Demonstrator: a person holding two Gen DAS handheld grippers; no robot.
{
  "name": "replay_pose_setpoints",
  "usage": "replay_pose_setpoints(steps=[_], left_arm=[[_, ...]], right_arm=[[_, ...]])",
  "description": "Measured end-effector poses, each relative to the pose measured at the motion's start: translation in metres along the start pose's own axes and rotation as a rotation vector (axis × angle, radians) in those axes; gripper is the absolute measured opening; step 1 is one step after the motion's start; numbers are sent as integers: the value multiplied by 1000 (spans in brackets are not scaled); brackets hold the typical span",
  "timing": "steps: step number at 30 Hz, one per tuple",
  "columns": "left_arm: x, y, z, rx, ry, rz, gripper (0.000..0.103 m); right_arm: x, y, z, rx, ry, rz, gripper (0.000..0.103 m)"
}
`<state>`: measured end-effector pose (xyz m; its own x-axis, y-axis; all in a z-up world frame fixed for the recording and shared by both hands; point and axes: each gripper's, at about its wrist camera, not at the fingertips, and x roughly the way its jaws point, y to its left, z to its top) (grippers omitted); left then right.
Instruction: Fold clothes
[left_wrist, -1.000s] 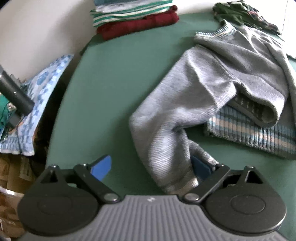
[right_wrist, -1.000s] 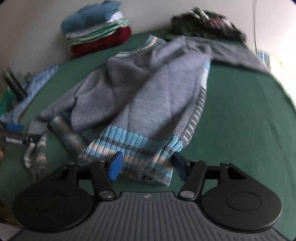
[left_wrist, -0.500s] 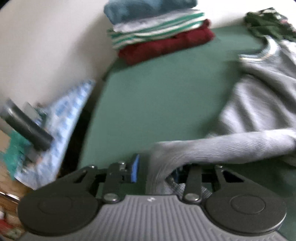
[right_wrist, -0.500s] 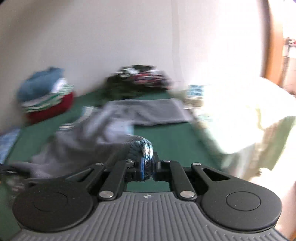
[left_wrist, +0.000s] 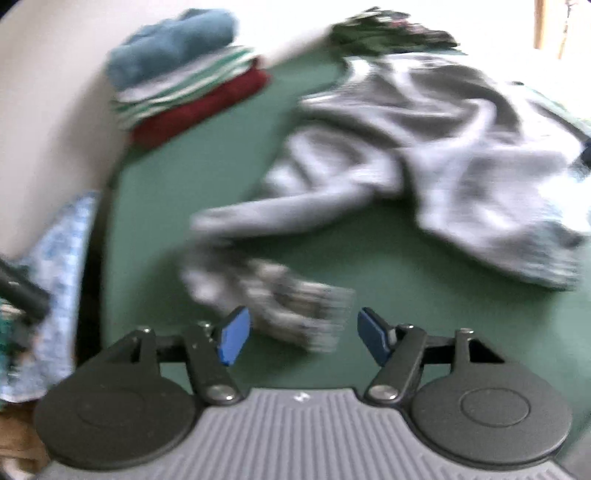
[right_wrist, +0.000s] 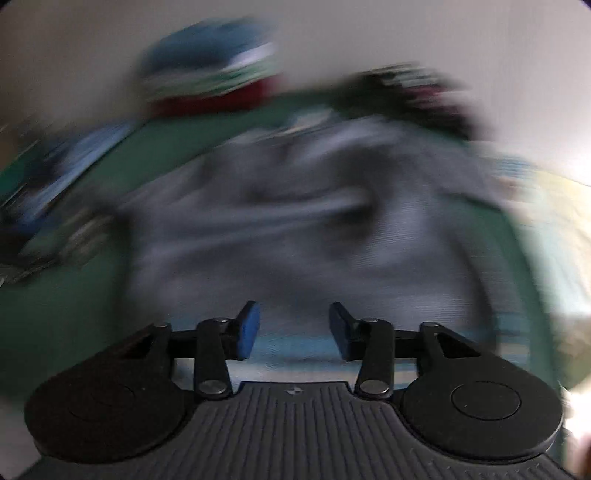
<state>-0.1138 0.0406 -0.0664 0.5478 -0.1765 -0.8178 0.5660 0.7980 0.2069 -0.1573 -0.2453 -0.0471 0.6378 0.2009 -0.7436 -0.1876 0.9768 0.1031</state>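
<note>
A grey knit sweater (left_wrist: 424, 147) with blue-and-white striped cuffs and hem lies rumpled on the green table (left_wrist: 184, 177). Its left sleeve stretches toward me and its striped cuff (left_wrist: 295, 310) lies just ahead of my left gripper (left_wrist: 303, 332), which is open and empty. In the blurred right wrist view the sweater (right_wrist: 314, 229) fills the middle. Its striped hem (right_wrist: 295, 350) lies under my right gripper (right_wrist: 293, 332), which is open and empty.
A stack of folded clothes (left_wrist: 184, 77), blue on top, striped, then dark red, stands at the far left corner. A dark green patterned garment (left_wrist: 388, 33) lies at the back. A blue-patterned cloth (left_wrist: 62, 266) hangs off the table's left edge.
Both grippers have let go and opened: the left released the sleeve cuff, the right the striped hem. The sweater has dropped back onto the table. Both views are motion-blurred.
</note>
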Motion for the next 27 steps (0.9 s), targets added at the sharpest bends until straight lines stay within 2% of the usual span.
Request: replay_pose_setpoints(steps=[1,4,6,8,9,10,13,17,18,23,25,26,27], left_arm=[[0,-12,1,1,-7,-15,81],[10,-33,9,-31,-7,-24,81],[18,-38,16,-60,-8,-13,82],[27,-33,25,-103,-15,12,82],[32,-27,30,-140,-15,8,81],[38,-19,35,-187,-14,-3,81],[52,5,47,-346,-7,-85,81],[67,32,56,-550,-13,-146,91],[72,38,58,-591,-6,-150,91],[94,65,64,-738,32,-167,97],[100,67,73,-725,44,-142,92],[102,67,78,-710,45,-119,81],[103,67,83,-695,43,-93,63]], right_arm=[[7,14,-1,-64,29,76,54],[22,61,-10,-296,30,140,57],[30,78,-14,-364,6,172,56],[42,85,-16,-376,21,176,50],[48,85,-14,-370,26,156,43],[49,83,-14,-361,-2,139,31],[48,68,-7,-272,-9,154,15],[50,62,-8,-213,-8,173,14],[50,66,-9,-219,-10,165,14],[47,75,-15,-240,-30,117,15],[47,74,-13,-197,-21,107,15],[48,74,-11,-179,-13,100,15],[49,75,-9,-161,-6,92,15]])
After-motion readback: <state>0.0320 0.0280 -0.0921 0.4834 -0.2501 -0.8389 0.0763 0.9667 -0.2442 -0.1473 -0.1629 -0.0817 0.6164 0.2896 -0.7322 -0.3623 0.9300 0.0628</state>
